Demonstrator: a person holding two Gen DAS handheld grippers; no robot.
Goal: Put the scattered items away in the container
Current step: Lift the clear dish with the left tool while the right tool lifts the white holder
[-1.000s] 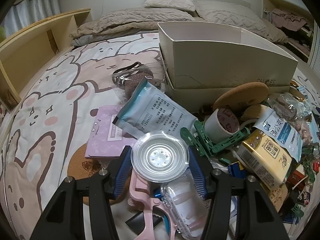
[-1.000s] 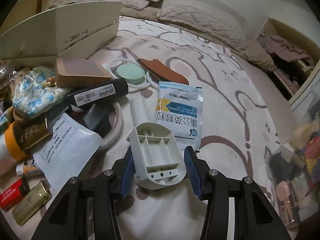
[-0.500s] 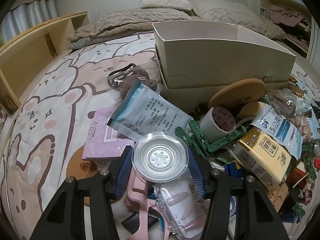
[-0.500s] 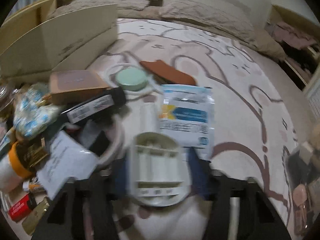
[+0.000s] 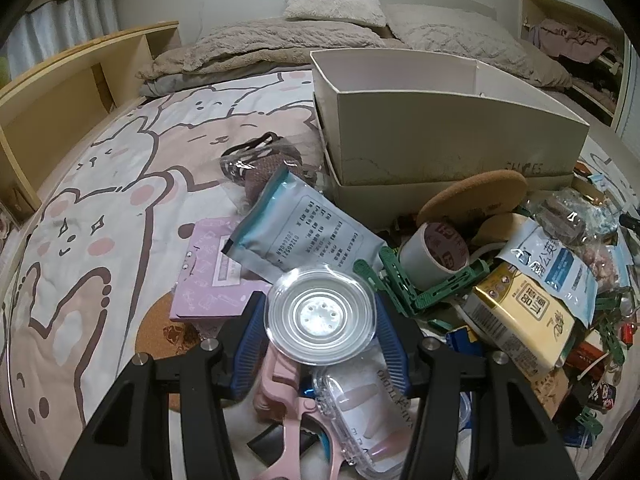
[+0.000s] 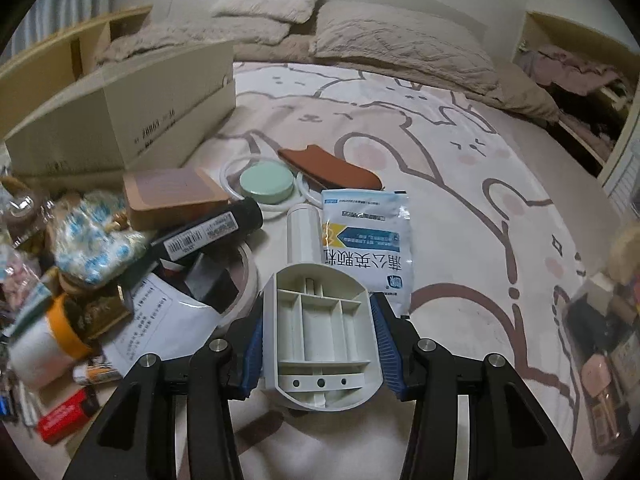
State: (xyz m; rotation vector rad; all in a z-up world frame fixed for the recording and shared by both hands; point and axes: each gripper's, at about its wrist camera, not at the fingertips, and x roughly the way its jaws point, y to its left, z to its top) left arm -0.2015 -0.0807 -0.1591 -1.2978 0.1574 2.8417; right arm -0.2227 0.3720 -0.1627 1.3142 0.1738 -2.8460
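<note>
My left gripper point(image 5: 320, 309) is shut on a clear round plastic disc point(image 5: 322, 316), both blue pads against its rim, above the clutter on the bed. The open white cardboard box point(image 5: 440, 128) stands just beyond, on its lid. In the right wrist view the same box point(image 6: 120, 120) sits at the far left. My right gripper point(image 6: 318, 320) is shut on a white ribbed plastic piece point(image 6: 320, 332), with the pads on its two sides. A white cylinder point(image 6: 304, 236) lies just past that piece; whether they are joined I cannot tell.
Around the left gripper lie a grey sachet point(image 5: 304, 232), a purple card point(image 5: 208, 276), a tape roll point(image 5: 434, 254), green clips point(image 5: 420, 292) and a yellow packet point(image 5: 520, 320). Near the right gripper lie a black tube point(image 6: 208, 232), a green tin point(image 6: 266, 186) and a blue-white sachet point(image 6: 366, 248).
The right gripper's jaws have closed onto the white ribbed piece and the hand has rolled a little. The left gripper still holds the clear disc in the same place.
</note>
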